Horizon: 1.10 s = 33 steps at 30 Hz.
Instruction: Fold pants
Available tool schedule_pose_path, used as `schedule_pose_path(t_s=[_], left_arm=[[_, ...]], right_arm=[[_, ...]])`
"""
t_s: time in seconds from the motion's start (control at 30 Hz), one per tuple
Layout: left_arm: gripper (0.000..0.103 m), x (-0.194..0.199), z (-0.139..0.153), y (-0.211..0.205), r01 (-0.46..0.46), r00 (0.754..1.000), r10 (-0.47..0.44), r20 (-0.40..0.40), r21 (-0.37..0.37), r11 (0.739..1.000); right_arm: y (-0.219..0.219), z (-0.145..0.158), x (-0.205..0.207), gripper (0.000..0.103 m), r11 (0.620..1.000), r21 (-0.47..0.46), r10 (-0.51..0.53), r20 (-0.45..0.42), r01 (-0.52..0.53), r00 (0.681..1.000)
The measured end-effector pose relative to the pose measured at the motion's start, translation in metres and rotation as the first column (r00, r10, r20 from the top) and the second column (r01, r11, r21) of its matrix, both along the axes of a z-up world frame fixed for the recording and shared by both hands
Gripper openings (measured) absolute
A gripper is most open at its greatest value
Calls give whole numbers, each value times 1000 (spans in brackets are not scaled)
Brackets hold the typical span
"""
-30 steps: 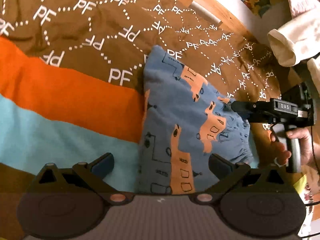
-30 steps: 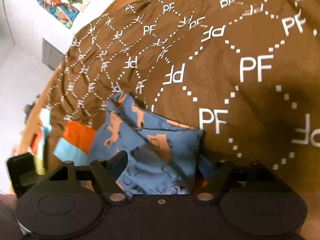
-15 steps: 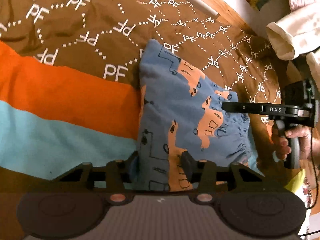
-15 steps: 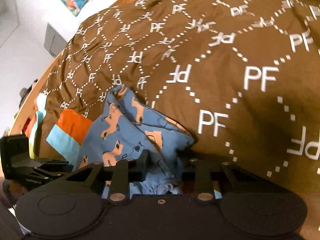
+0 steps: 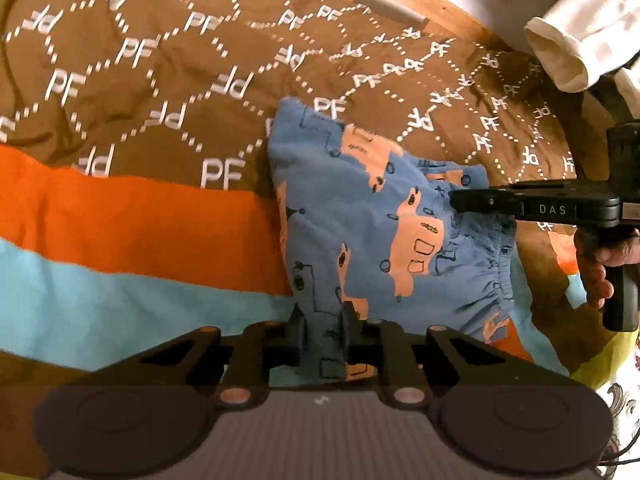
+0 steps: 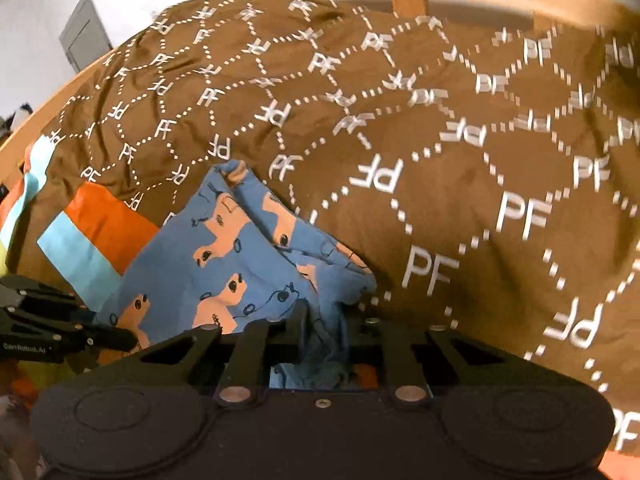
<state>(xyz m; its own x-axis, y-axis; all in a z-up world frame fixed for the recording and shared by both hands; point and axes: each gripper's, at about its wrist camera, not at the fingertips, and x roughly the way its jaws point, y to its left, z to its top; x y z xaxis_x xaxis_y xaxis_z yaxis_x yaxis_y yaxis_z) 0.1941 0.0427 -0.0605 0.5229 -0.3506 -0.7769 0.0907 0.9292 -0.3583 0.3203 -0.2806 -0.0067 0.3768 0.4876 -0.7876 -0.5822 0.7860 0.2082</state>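
The blue printed pants lie folded on the bed's brown blanket. The jaws of both the left gripper and the right gripper have just been closing and now pinch fabric at each view's 6 o'clock. Shallow bites risk a layer slipping, undoing the fold.

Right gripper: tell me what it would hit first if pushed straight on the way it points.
The right gripper, whose jaws have just been closing, already pinches the blue pants. Straight ahead, it would likely bunch more of them, then meet the brown blanket; depth is unclear.
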Motion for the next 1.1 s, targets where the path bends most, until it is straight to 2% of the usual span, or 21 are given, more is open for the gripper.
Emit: schedule_pose_path(t_s=[0.27, 0.4, 0.6, 0.83, 1.1], left_arm=[[16, 0, 37, -8, 33, 993, -35, 114, 21, 999], [16, 7, 59, -12, 27, 974, -42, 221, 70, 997], [16, 45, 76, -9, 8, 956, -18, 293, 38, 999], [16, 82, 60, -7, -23, 959, 15, 283, 25, 999], [17, 101, 7, -5, -48, 981, 40, 191, 35, 998]], right_arm=[[11, 37, -18, 10, 997, -50, 65, 165, -57, 984], [12, 62, -15, 10, 998, -35, 52, 242, -45, 969], [7, 90, 11, 10, 1000, -25, 13, 339, -5, 941], [10, 86, 58, 11, 998, -44, -22, 323, 38, 946], [21, 43, 81, 12, 993, -111, -1, 267, 31, 964]])
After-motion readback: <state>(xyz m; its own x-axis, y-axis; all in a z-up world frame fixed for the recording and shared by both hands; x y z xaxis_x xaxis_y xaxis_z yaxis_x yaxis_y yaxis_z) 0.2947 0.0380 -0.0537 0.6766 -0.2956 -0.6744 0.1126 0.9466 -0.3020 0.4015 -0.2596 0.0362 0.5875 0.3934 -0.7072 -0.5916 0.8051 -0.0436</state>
